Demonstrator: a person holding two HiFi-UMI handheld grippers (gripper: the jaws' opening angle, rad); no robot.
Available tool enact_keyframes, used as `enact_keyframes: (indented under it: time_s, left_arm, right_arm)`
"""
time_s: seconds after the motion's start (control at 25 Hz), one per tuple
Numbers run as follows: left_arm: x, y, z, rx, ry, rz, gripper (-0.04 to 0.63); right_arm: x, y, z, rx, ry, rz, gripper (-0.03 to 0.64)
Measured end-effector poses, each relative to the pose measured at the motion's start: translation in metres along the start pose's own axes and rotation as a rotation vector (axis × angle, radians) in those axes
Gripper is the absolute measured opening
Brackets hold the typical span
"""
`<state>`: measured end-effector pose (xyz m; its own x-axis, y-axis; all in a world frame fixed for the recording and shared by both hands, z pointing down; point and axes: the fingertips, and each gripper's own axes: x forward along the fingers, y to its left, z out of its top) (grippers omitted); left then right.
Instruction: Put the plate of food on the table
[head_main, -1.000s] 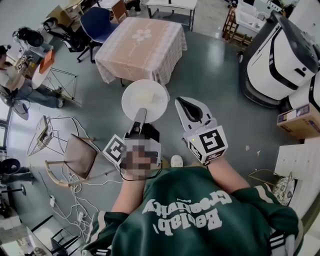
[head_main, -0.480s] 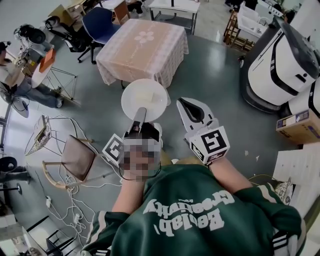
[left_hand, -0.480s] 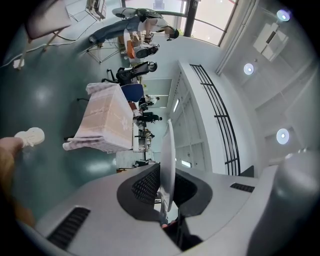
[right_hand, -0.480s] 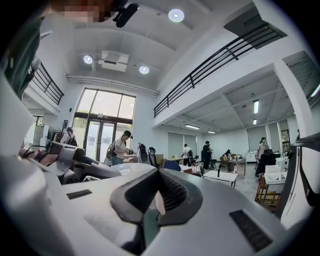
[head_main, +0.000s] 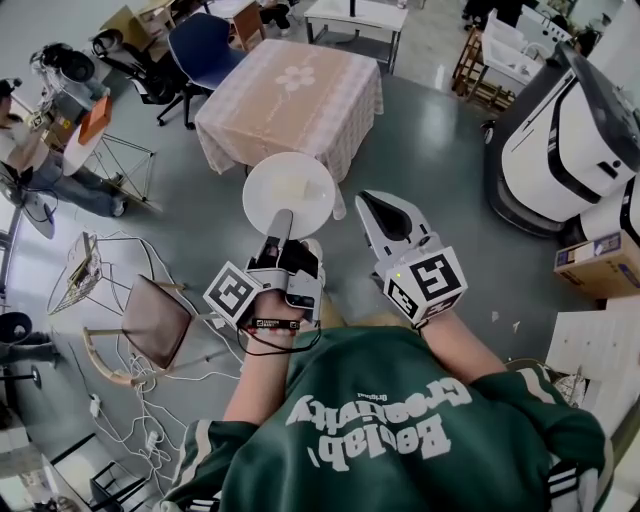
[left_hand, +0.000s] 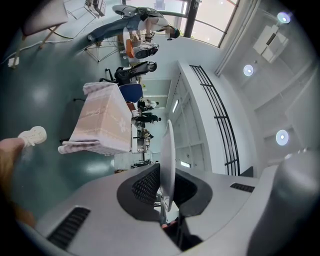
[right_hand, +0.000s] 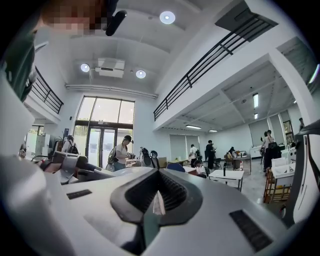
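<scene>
A round white plate (head_main: 288, 193) with a pale piece of food (head_main: 291, 186) on it is held out level in front of me above the grey floor. My left gripper (head_main: 283, 222) is shut on its near rim. In the left gripper view the plate (left_hand: 167, 155) shows edge-on between the dark pads. The table (head_main: 290, 90), draped in a pink cloth with a flower pattern, stands just beyond the plate and also shows in the left gripper view (left_hand: 102, 122). My right gripper (head_main: 380, 207) hovers beside the plate on the right, shut and empty (right_hand: 157, 200).
A blue chair (head_main: 200, 50) stands left of the table. A big white machine (head_main: 570, 120) and a cardboard box (head_main: 600, 265) are at the right. A wooden chair (head_main: 150, 320) and loose cables (head_main: 150, 420) lie at my left. A white table (head_main: 355, 15) stands further back.
The plate stays in the left gripper's grip. The table and the floor have shifted a little in the head view. Both grippers keep their places relative to each other.
</scene>
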<state>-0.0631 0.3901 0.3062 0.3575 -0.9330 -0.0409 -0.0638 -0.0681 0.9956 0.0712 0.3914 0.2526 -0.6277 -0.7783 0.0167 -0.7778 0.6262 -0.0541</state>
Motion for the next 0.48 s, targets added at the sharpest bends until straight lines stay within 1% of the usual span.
enact_keyframes:
  time_s: [0.2,0.48]
  left_arm:
    - [0.017,0.012,0.011,-0.013,0.015,0.016,0.031]
    - [0.070,0.027,0.058,0.005,0.047,0.043,0.031]
  right_arm:
    - [0.020,-0.010,-0.008,0.037,-0.004,-0.004,0.015]
    - [0.086,-0.038,-0.013,0.045,0.005,-0.036,0.015]
